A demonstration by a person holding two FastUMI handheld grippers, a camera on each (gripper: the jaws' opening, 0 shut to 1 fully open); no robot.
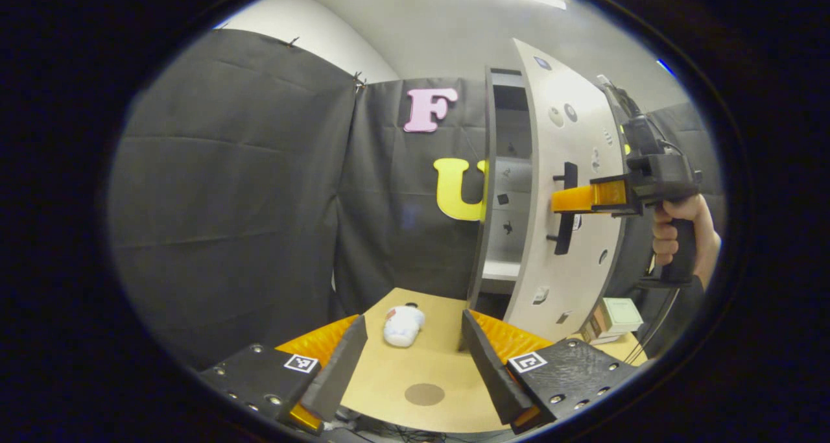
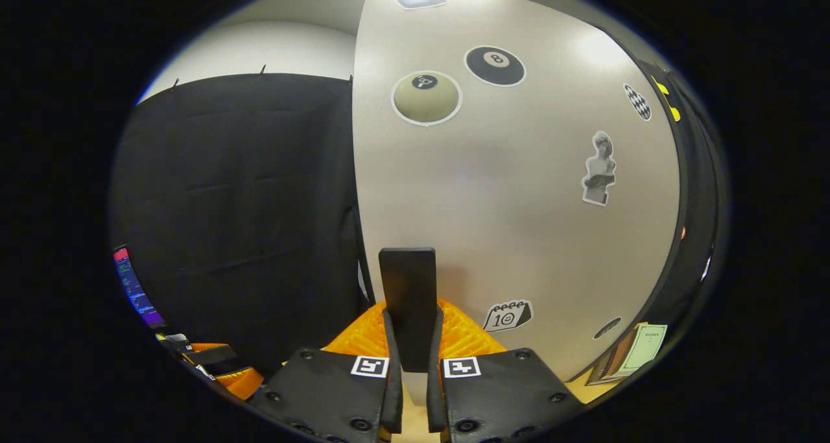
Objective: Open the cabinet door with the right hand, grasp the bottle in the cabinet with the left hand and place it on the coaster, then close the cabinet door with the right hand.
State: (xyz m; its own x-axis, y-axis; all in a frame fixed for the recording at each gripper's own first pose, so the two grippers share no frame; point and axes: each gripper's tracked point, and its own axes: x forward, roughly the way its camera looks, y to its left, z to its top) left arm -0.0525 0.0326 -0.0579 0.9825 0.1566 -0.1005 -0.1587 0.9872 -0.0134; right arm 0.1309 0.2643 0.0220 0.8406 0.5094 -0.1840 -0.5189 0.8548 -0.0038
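Observation:
My right gripper (image 2: 408, 320) is shut on the black vertical handle (image 2: 407, 287) of the white cabinet door (image 2: 519, 190), which is covered with stickers. In the left gripper view the same gripper (image 1: 572, 200) holds the handle (image 1: 566, 206), and the door (image 1: 570, 190) stands partly open, showing grey shelves (image 1: 509, 170). My left gripper (image 1: 413, 320) hangs open and empty over the wooden table (image 1: 389, 378). Just beyond its fingertips a small white bottle-like object (image 1: 403, 325) lies on its side. A round dark coaster (image 1: 425, 394) sits between the fingers, nearer to me.
A hand (image 1: 674, 232) grips the right tool beside the cabinet. Small boxes and booklets (image 1: 613, 316) lie at the door's foot, also seen as booklets (image 2: 642, 346). A lit screen (image 2: 133, 287) stands at the far left. Black cloth walls the back.

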